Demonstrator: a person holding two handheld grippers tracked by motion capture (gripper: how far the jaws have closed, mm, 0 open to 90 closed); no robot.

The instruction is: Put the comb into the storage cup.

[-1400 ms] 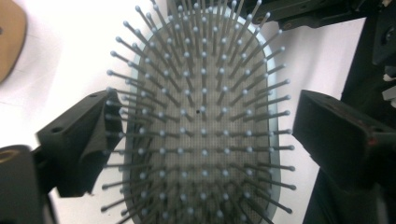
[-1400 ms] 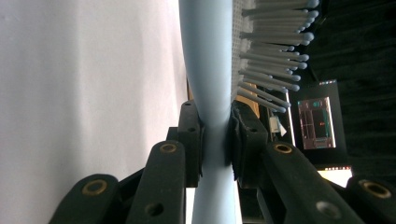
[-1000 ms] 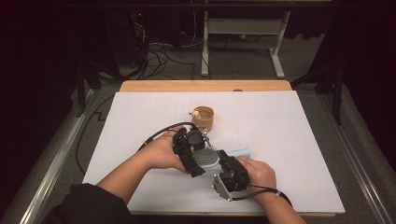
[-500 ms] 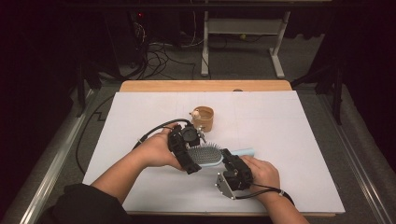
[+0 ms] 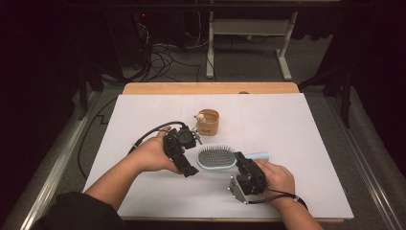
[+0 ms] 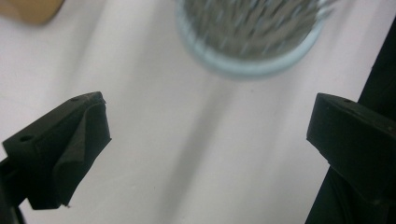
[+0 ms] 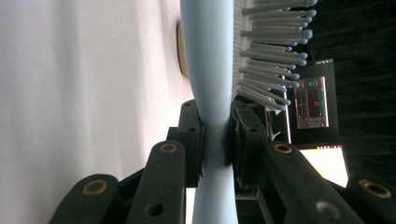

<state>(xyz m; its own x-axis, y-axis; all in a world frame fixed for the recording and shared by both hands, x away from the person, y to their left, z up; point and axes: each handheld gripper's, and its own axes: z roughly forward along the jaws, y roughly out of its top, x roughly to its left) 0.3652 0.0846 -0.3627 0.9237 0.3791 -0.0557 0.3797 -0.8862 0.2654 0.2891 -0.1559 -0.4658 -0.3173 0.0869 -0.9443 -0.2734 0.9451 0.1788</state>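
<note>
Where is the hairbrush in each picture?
High view: the hairbrush lies mid-table, bristles up, its handle in the right tool.
Left gripper view: its round head is at the top, past open jaws.
Right gripper view: its handle runs up the middle, clamped.
Shared landmark: the white table.

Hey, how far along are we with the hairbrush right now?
Done: the right hand-held gripper is clamped on the light blue hairbrush where handle meets head, bristles up. In hand: the left hand-held gripper sits open beside the brush head, holding nothing. Left: whatever follows with the brush; it hasn't reached the brown cup.
</note>
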